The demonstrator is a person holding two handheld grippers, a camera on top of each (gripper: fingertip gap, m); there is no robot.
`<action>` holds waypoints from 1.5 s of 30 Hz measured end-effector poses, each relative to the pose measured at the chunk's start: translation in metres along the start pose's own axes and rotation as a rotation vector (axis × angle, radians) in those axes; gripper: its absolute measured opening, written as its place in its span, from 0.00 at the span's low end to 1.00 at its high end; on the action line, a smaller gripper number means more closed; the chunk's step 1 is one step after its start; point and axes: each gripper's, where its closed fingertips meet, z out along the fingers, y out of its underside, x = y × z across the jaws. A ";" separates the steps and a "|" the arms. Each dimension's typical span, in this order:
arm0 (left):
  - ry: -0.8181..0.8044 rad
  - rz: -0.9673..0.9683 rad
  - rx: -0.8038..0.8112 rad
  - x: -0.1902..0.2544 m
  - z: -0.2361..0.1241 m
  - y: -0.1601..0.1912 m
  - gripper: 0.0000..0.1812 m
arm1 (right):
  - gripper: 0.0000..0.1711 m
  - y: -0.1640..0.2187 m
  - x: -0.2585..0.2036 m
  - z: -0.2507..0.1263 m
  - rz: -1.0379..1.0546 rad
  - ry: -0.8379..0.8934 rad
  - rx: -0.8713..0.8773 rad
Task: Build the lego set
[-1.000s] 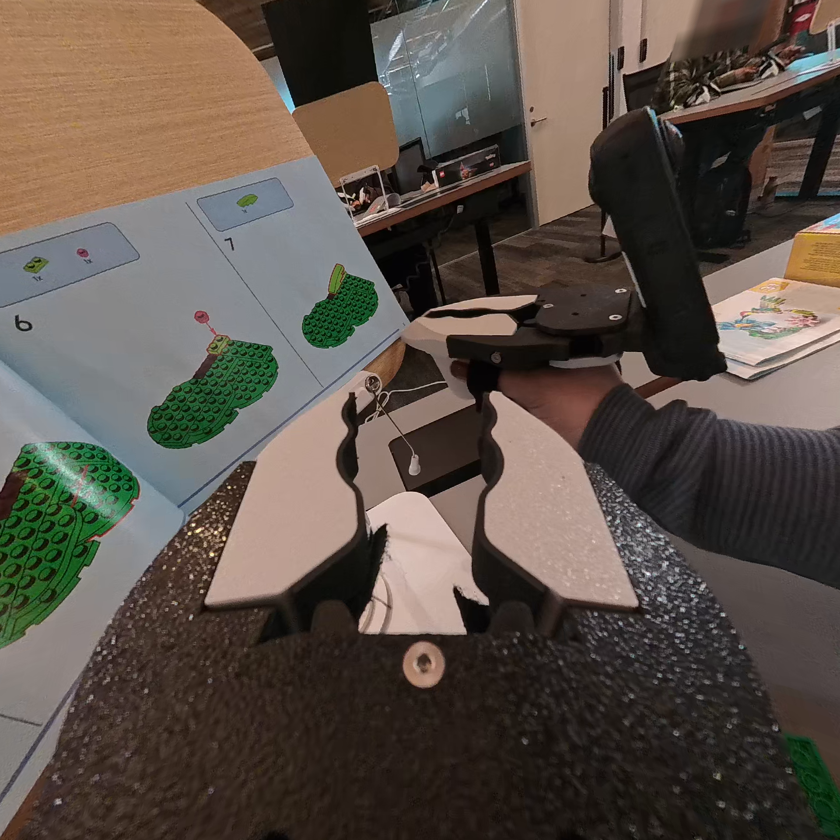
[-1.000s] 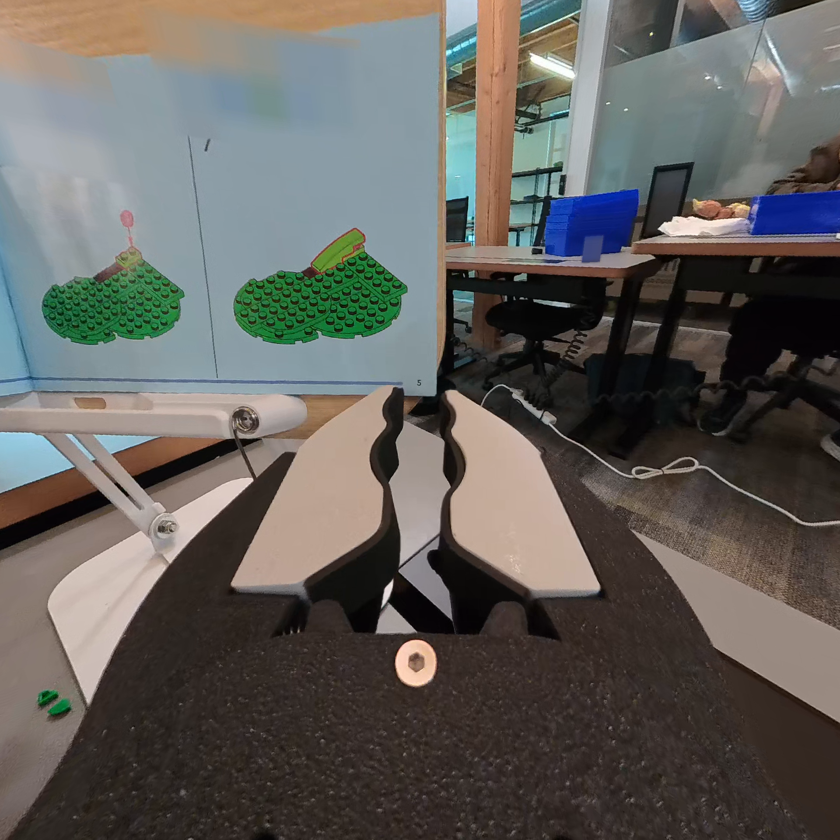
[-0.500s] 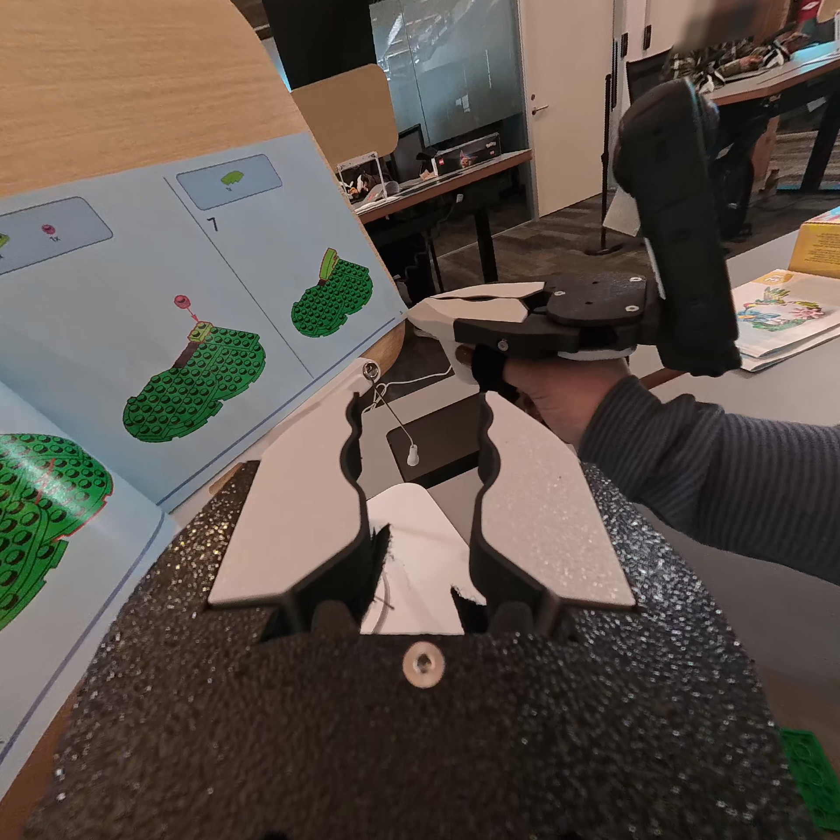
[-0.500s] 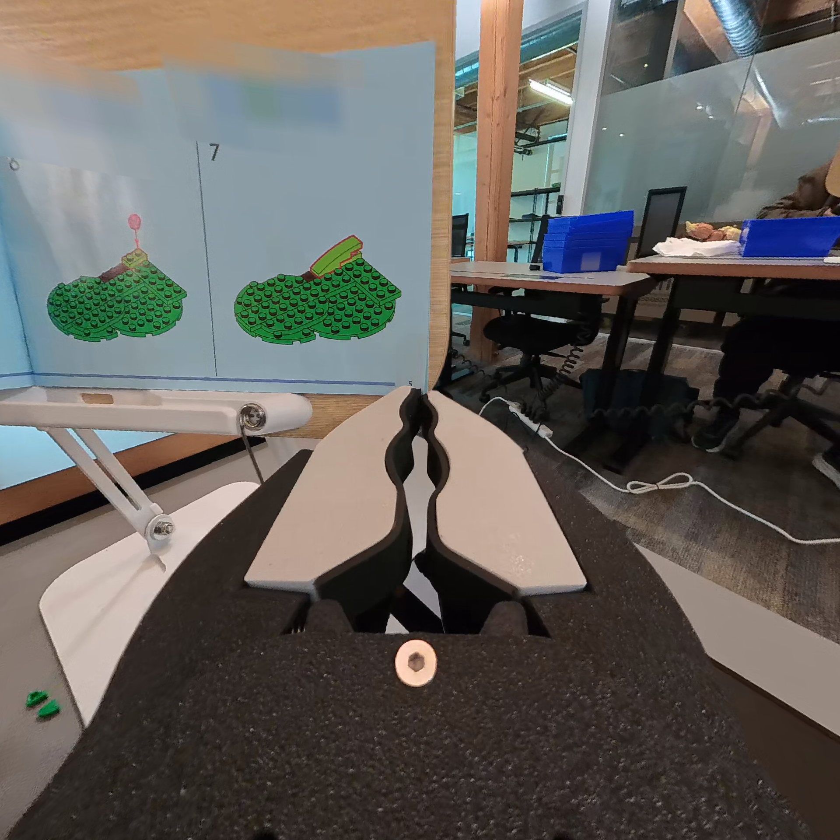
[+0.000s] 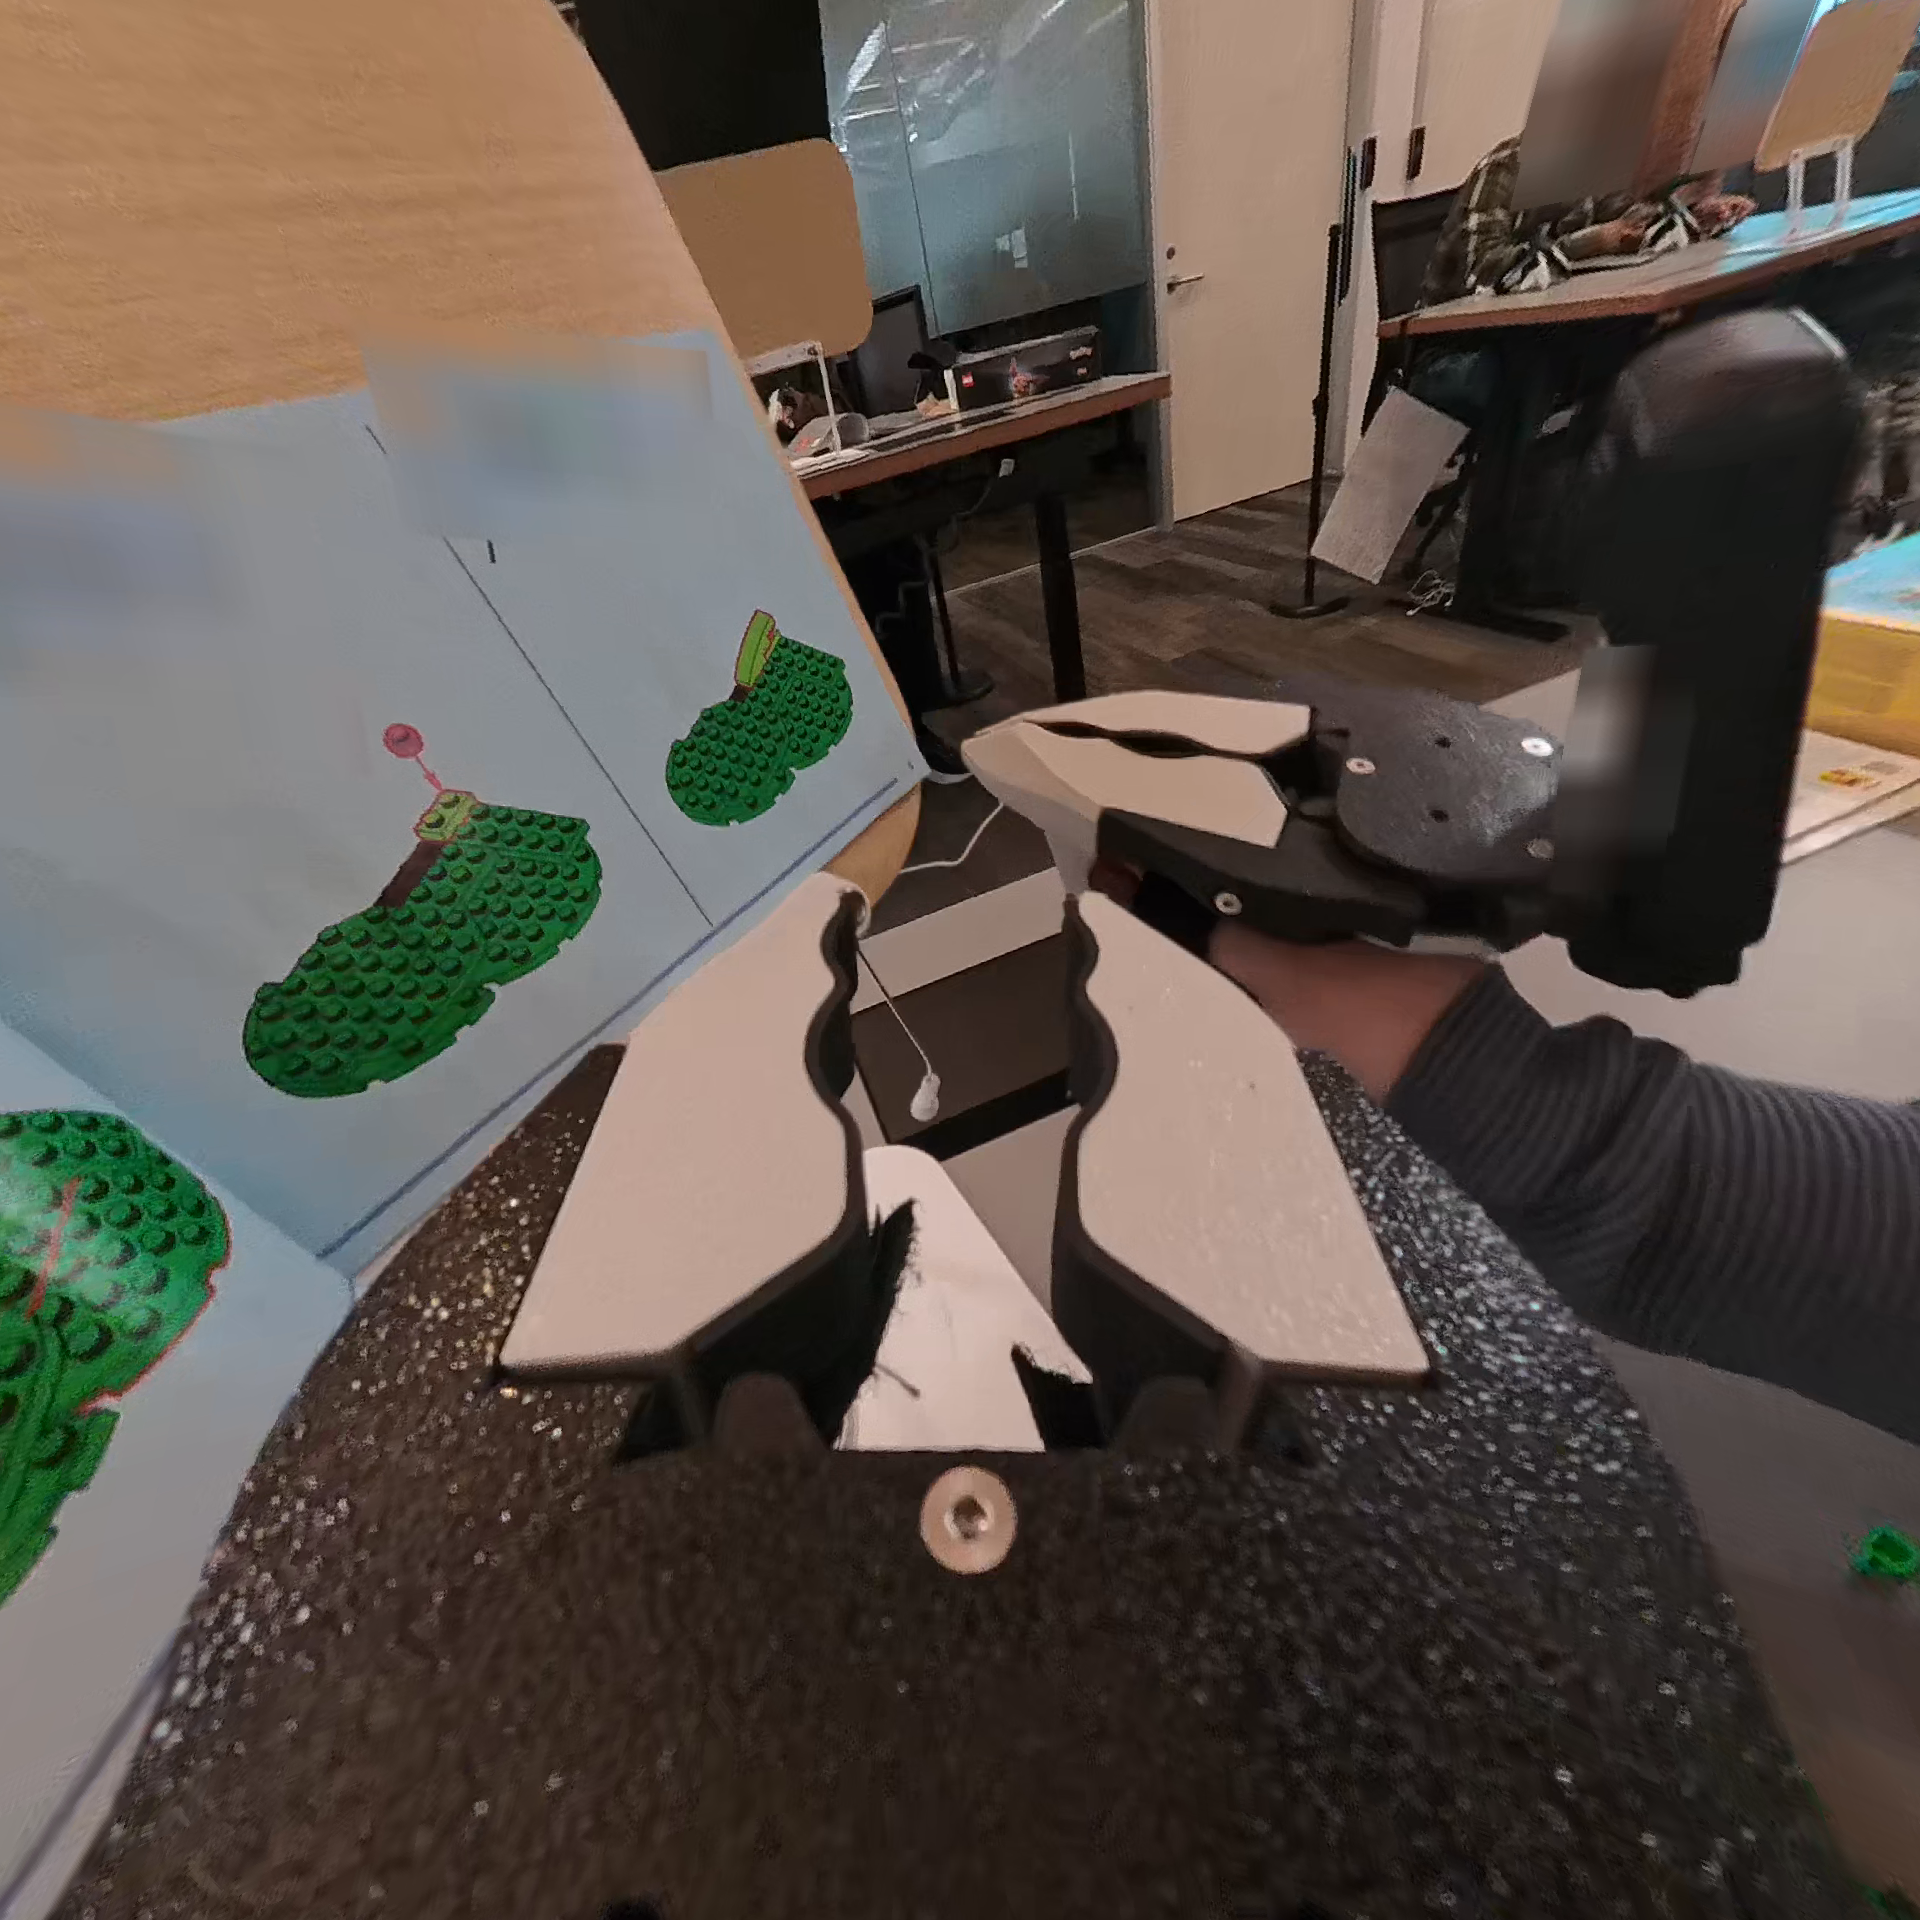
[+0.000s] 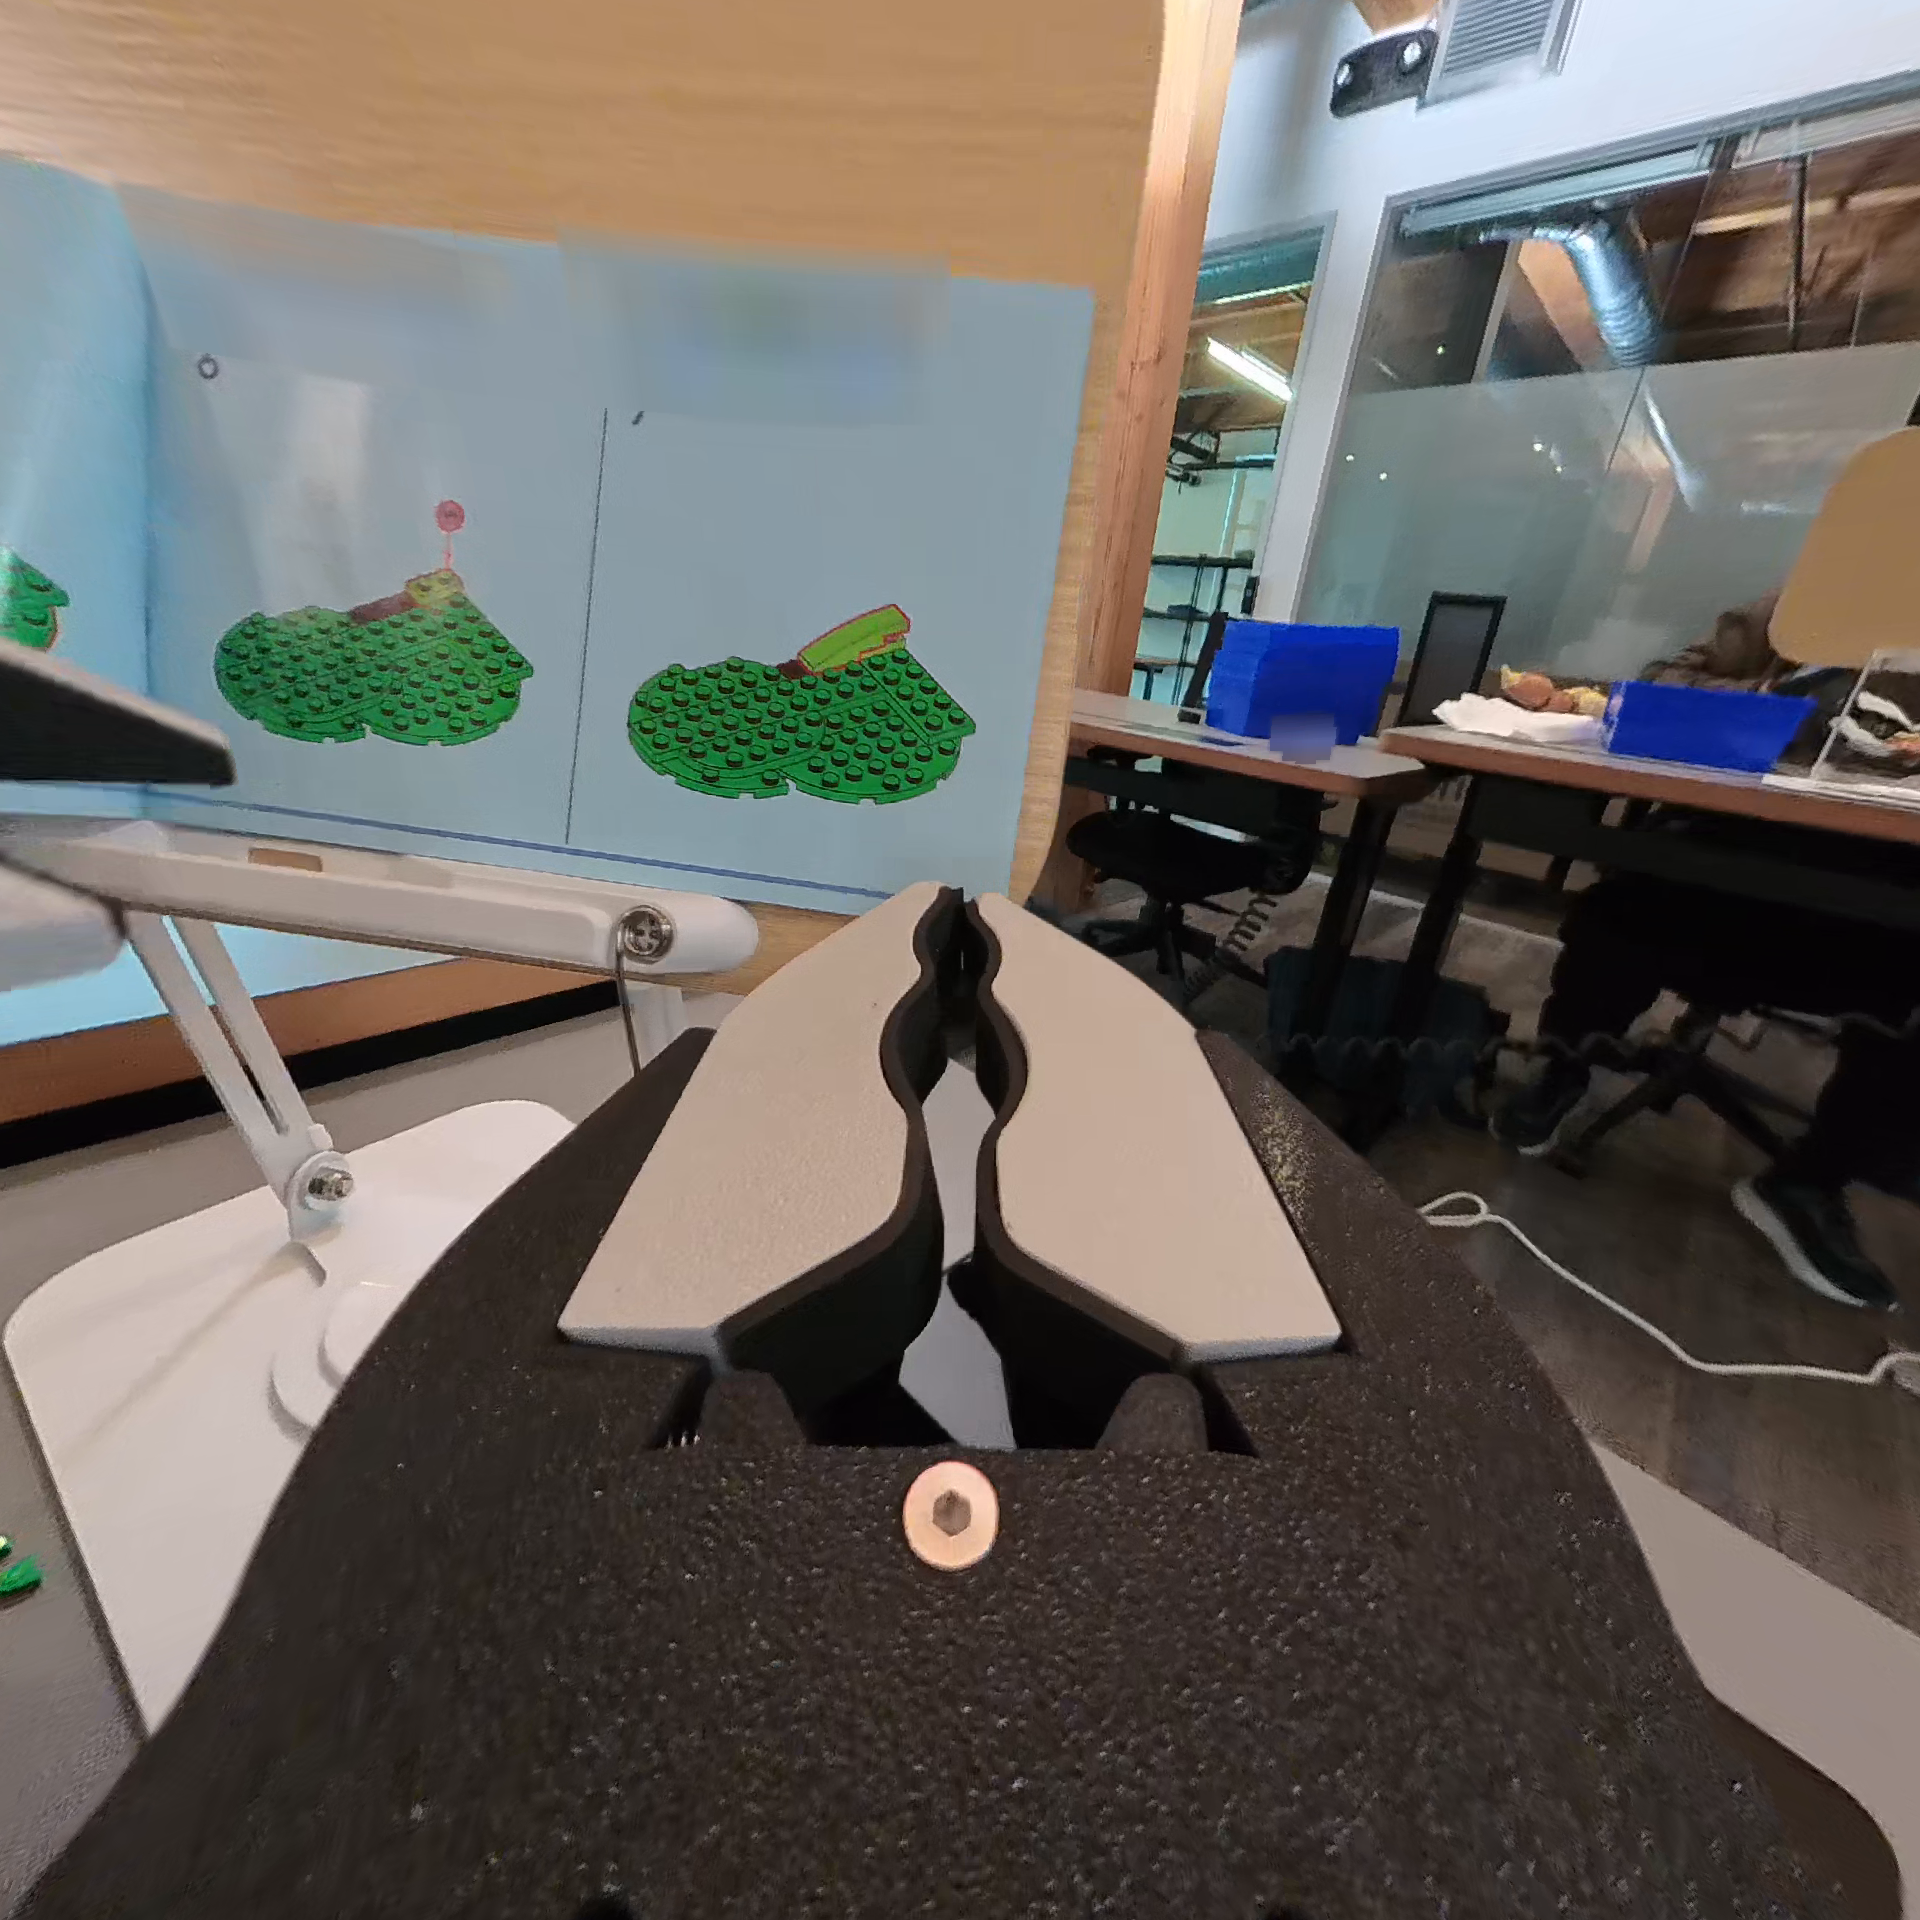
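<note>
The open instruction booklet [image 5: 436,790] with pictures of a green studded base stands on a white stand [image 6: 364,904]; it also shows in the right wrist view [image 6: 623,623]. My left gripper [image 5: 961,920] is open and empty, pointing past the booklet's lower right corner. My right gripper [image 6: 961,906] is shut with nothing visible between its fingers, and it points at the booklet's right edge. In the left wrist view the right gripper [image 5: 1039,753] is held in a hand just beyond my left fingertips. Small green pieces [image 6: 16,1574] lie on the table, and one [image 5: 1886,1553] shows at the right.
The stand's white base plate [image 6: 156,1351] sits on the grey table. A wooden panel [image 6: 623,104] stands behind the booklet. Beyond the table edge are desks, blue bins [image 6: 1299,675], chairs, a floor cable [image 6: 1610,1320] and a seated person. A yellow box [image 5: 1860,675] lies far right. Some 11 cm of space lies between my two pairs of fingers. The wooden panel [image 6: 623,104] is about equally far from each gripper, around 15 cm.
My right gripper has closed from a narrow gap to shut and has risen slightly towards the booklet. My left gripper stayed open and swung a little to the left.
</note>
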 end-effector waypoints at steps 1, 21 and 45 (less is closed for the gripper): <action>-0.004 -0.015 0.000 -0.004 0.001 -0.003 0.21 | 0.00 -0.002 0.001 0.000 0.007 -0.001 0.009; -0.379 -0.202 0.001 -0.116 -0.039 -0.002 0.23 | 0.00 0.009 0.005 0.019 0.280 -0.161 -0.090; -0.343 -0.021 -0.121 -0.106 -0.017 -0.001 0.07 | 0.14 -0.006 -0.006 0.005 0.171 -0.194 0.010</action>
